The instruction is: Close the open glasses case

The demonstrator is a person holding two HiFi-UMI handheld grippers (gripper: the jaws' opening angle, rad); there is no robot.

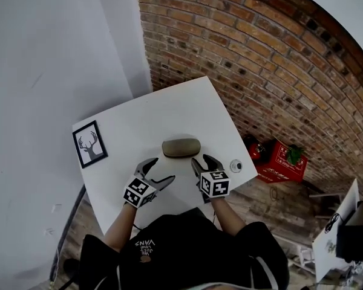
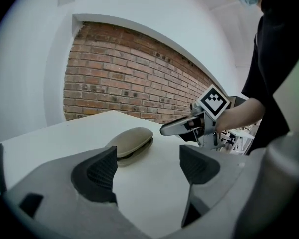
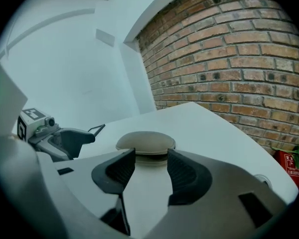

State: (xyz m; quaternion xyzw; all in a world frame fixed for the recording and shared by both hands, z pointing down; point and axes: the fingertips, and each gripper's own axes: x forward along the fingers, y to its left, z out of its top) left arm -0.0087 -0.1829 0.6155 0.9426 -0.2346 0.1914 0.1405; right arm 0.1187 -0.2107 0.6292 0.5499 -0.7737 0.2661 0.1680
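A beige oval glasses case [image 1: 181,147] lies on the white table [image 1: 145,119] with its lid down; it also shows in the left gripper view [image 2: 130,142] and the right gripper view [image 3: 145,143]. My left gripper [image 1: 160,173] hovers near its front left, jaws open, nothing between them [image 2: 147,171]. My right gripper [image 1: 202,162] hovers near the case's front right, jaws apart and empty [image 3: 150,171]. Neither gripper touches the case.
A framed deer picture [image 1: 89,144] lies at the table's left edge. A small round white object [image 1: 236,165] sits at the right front corner. A brick wall [image 1: 260,59] stands behind, and red boxes [image 1: 281,160] sit on the floor to the right.
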